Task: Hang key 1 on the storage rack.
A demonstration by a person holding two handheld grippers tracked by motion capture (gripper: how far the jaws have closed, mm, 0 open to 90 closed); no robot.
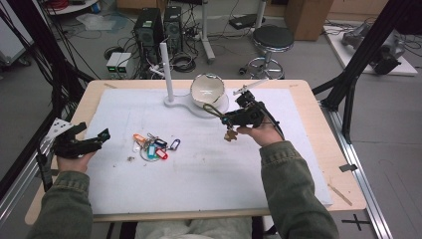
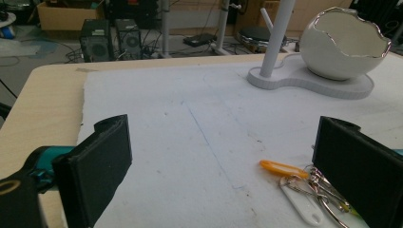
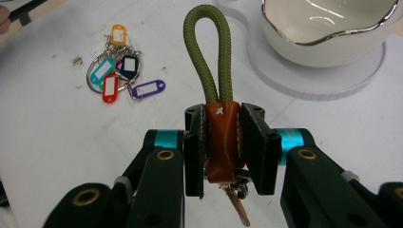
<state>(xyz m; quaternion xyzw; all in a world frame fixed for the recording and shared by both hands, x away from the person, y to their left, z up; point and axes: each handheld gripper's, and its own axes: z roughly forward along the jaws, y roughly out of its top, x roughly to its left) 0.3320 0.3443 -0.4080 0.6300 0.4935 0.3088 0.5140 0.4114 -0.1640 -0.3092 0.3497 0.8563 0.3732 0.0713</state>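
Right claw [image 3: 222, 147] is clamped on the brown leather tab of a key fob [image 3: 221, 142], whose olive cord loop [image 3: 208, 52] stands out ahead of the jaws while a key hangs below them; in the high view that claw [image 1: 230, 119] hovers above the bench's white mat [image 1: 199, 169], just in front of the white stand [image 1: 171, 102] with its upright peg [image 1: 165, 69] and near the egg-shaped bowl [image 1: 208, 89]. Left claw [image 2: 223, 156] stands wide with nothing between its jaws, resting low at the mat's left edge beside the bunch of coloured key tags [image 1: 152, 147]. From here, I judge the likely goal is the peg or the bowl, and the main risk is the limp loop: it may flop aside and miss the peg, or the dangling key may knock the bowl's jagged rim. A grip on soft leather alone could also let the fob slip or twist if the hand swings quickly. How many keys hang under the tab is hard to make out, since the jaws cover most of them, and the bowl's inside is cut off in the right gripper view.
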